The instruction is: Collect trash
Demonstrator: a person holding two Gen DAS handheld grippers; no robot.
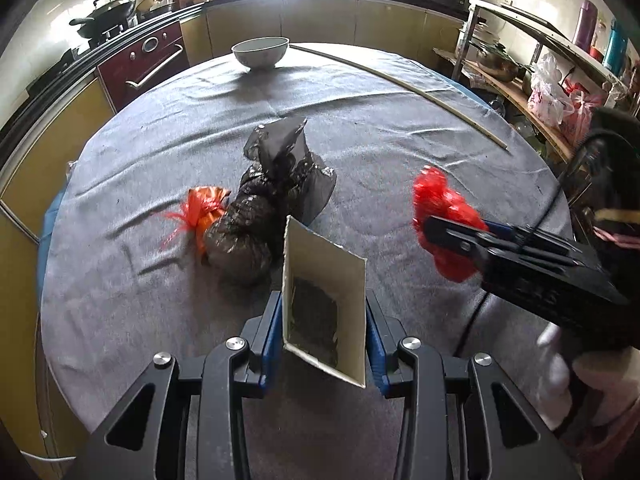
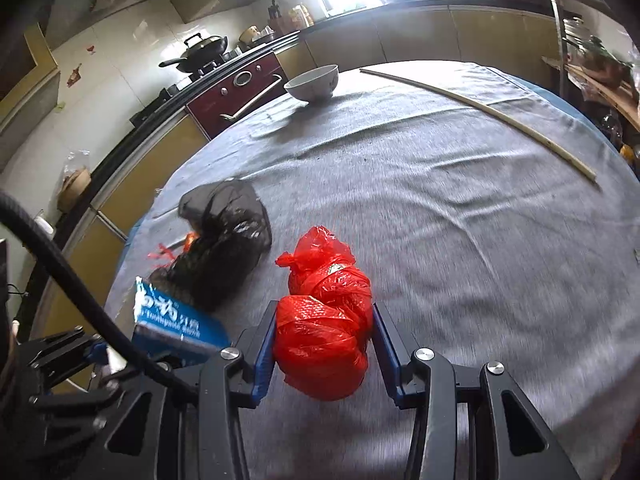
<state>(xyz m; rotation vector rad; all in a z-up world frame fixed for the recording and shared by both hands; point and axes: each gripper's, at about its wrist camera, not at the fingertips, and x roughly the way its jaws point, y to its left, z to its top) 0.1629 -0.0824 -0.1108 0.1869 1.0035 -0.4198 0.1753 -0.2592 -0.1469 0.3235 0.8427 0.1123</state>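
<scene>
My left gripper (image 1: 325,320) is shut on a flat cardboard box (image 1: 324,308), pale inside and blue with white print outside (image 2: 176,320), held above the table. My right gripper (image 2: 324,332) is shut on a knotted red plastic bag (image 2: 326,316), also seen in the left wrist view (image 1: 444,220), lifted a little off the cloth. A black plastic trash bag (image 1: 260,208) lies mid-table, with a small orange bag (image 1: 204,212) touching its left side. Both also show in the right wrist view, black bag (image 2: 224,248) in front of the orange one (image 2: 188,240).
The round table has a grey cloth (image 1: 360,128). A white bowl (image 1: 260,53) stands at the far edge and a long thin stick (image 1: 404,84) lies at the far right. Kitchen counters, a stove with a wok (image 1: 104,14) and a cluttered rack (image 1: 540,80) surround the table.
</scene>
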